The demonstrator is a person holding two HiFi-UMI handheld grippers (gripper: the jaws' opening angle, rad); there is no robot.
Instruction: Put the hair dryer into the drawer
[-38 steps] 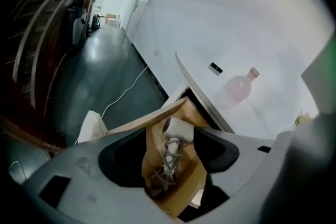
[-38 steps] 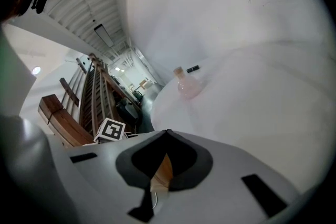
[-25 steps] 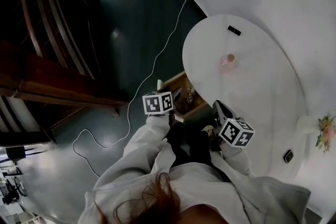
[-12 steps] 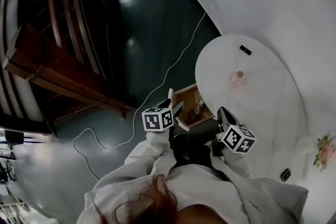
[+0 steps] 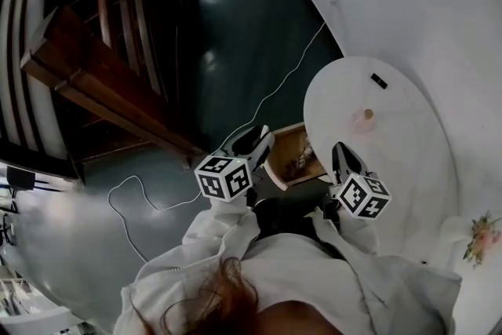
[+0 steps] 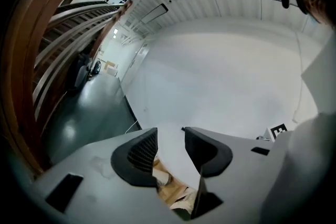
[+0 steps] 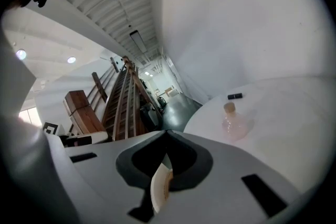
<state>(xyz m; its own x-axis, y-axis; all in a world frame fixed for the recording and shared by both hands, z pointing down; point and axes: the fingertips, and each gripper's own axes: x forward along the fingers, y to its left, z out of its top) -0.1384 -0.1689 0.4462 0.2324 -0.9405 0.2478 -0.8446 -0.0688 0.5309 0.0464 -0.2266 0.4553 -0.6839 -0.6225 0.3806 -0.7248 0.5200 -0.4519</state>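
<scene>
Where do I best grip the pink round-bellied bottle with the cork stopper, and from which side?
Probably the short neck just under the cork stopper, coming in level from the near side. The pink round-bellied bottle stands upright on the white oval table with nothing close by; its curved belly might slip.

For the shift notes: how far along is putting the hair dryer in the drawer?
Done: the drawer under the table is open, with items inside; no hair dryer discernible. In hand: nothing; the left tongs, jaws apart, have just been closing on nothing, the right tongs are shut. Left: likely confirming the dryer is in and shutting the drawer.
</scene>
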